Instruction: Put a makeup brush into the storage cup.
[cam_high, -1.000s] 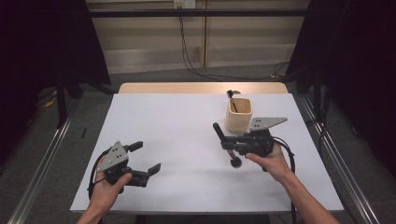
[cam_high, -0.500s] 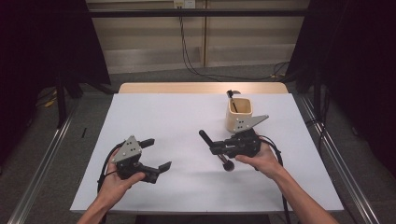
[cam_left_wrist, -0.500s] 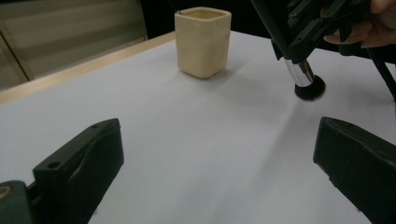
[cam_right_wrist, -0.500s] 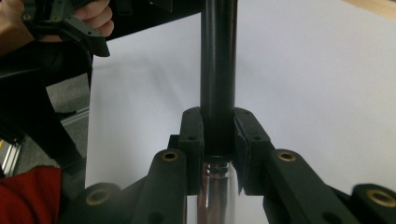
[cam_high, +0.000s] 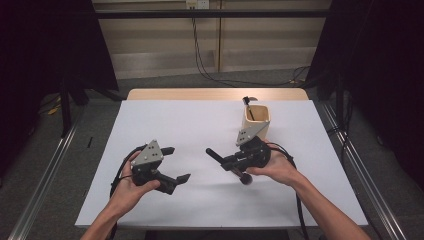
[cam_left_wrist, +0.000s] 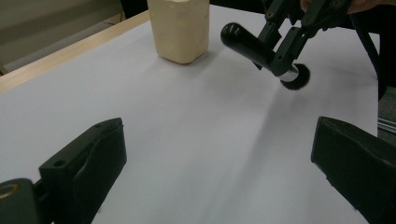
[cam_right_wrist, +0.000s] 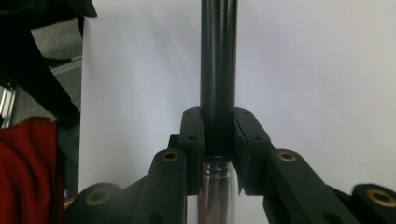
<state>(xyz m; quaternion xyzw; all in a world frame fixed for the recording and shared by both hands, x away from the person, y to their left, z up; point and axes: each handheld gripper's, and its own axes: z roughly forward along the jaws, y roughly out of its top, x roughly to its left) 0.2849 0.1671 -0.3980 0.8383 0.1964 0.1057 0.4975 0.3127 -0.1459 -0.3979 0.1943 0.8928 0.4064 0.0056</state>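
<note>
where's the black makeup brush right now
In the high view the black makeup brush is clamped in the right hand-held gripper, right of centre above the white table, just in front of the cream holder.

cream holder (cam_high: 256, 121) (upright) on white table (cam_high: 200, 125)

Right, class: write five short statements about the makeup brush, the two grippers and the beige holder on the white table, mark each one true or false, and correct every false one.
1. The right gripper is shut on the makeup brush. True.
2. The left gripper holds a second brush. False: its jaws stand open with nothing between them.
3. The brush's bristle head rests inside the beige holder. False: the brush is outside the holder, and in the left gripper view its bristle head shows above the white table.
4. A dark-handled tool sticks up out of the holder. True.
5. The holder lies tipped on its side. False: it stands upright.
</note>
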